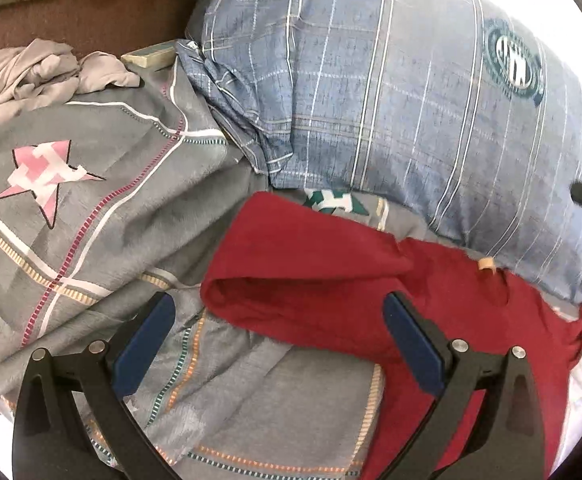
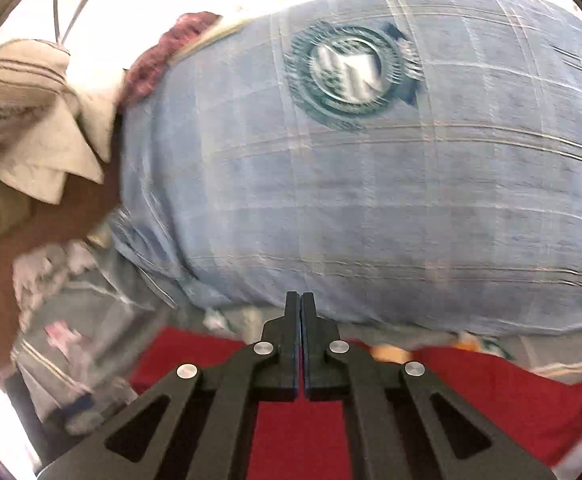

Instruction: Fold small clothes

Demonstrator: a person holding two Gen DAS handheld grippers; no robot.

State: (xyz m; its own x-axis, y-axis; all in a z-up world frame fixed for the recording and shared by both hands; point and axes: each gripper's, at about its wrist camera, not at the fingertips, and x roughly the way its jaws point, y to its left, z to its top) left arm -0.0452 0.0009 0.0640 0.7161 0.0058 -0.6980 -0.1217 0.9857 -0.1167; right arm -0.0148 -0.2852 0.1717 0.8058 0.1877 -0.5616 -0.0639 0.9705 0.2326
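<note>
**Q:** What room do you have around the garment?

**A:** Your red garment (image 1: 331,280) lies on the grey sheet (image 1: 111,220), which shows bare and rumpled to the left of it. The blue pillow (image 1: 391,100) bounds it on the far side, its lower edge just beside the cloth. A grey rag (image 1: 39,76) sits crumpled at the sheet's far left corner, well apart from the garment, with a small box (image 1: 151,56) beside it. Beyond those lies brown surface (image 1: 71,12).

**Q:** How does the garment lie?

**A:** In the left wrist view its long axis runs from the folded, rounded end at centre toward the lower right. That rolled fold faces left, open like a sleeve mouth. A small tan tag (image 1: 487,266) sits on its far edge near the pillow.

**Q:** State of your tools?

**A:** Your left gripper (image 1: 279,332) is spread wide and holds nothing; its left finger is over the sheet, its right finger over the red cloth. Your right gripper (image 2: 299,312) has its fingers pressed together with nothing visible between them. It hangs above the red garment (image 2: 511,392), tips pointing at the pillow (image 2: 371,200). That view is motion-blurred. A beige cloth (image 2: 39,120) lies off to its left.
</note>
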